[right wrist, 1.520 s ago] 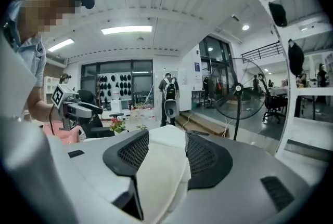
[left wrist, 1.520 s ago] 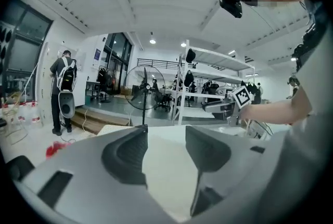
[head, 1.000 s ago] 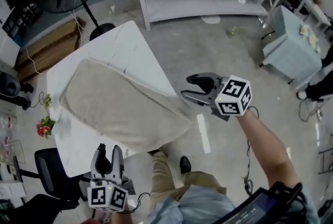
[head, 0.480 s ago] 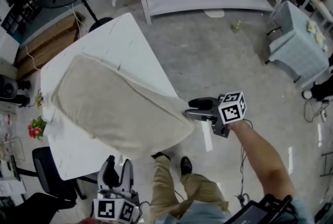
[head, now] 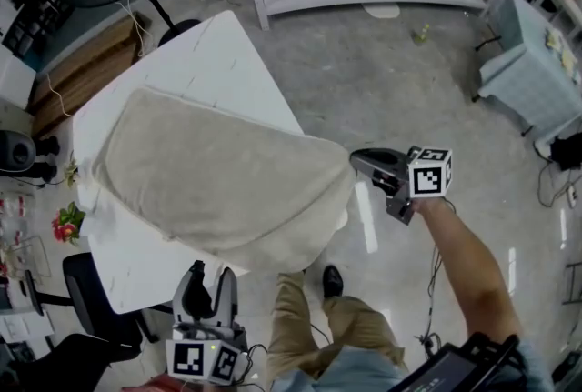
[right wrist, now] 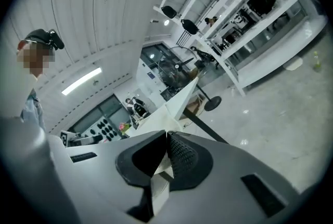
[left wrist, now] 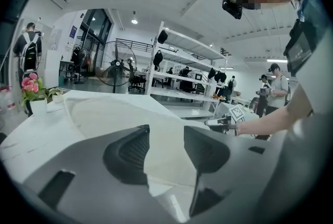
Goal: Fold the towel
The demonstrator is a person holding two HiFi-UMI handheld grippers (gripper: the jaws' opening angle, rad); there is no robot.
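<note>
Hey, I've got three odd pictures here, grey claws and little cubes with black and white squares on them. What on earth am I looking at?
There is no robot here. A person holds a hand-held claw, called a gripper, in each hand, and the patterned cubes are part of those grippers. One picture comes from a camera on the person's head, looking steeply down. The other two come from cameras that ride on each gripper and look along its two jaws.

On the white table lies a beige towel, and its near end reaches past the table's edge. The right gripper has its jaws shut on the towel's edge. In that gripper's own view, pale cloth shows pinched between them. The left gripper sits low at the table's near side with its jaws apart, holding nothing, and the towel lies just ahead of it.
</note>
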